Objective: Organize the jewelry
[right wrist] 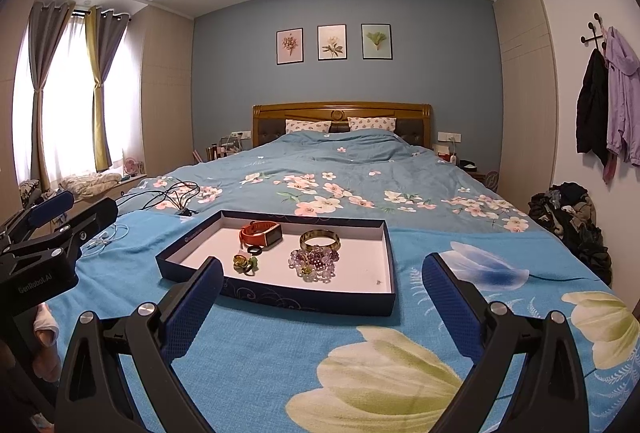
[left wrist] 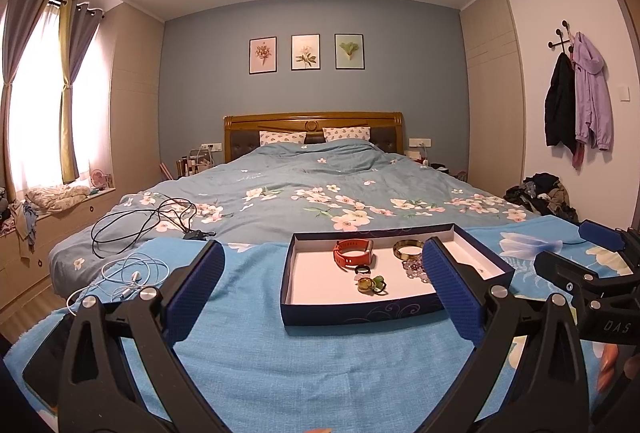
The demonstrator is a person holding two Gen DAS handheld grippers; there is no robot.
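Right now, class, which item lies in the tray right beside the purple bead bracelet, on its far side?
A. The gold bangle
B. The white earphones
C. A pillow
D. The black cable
A: the gold bangle lies just behind the purple bead bracelet inside the tray; the earphones and cable lie outside on the bed.

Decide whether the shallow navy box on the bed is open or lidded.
Open. The navy box has no lid on it; its white floor shows, with the orange watch and bead bracelet lying inside.
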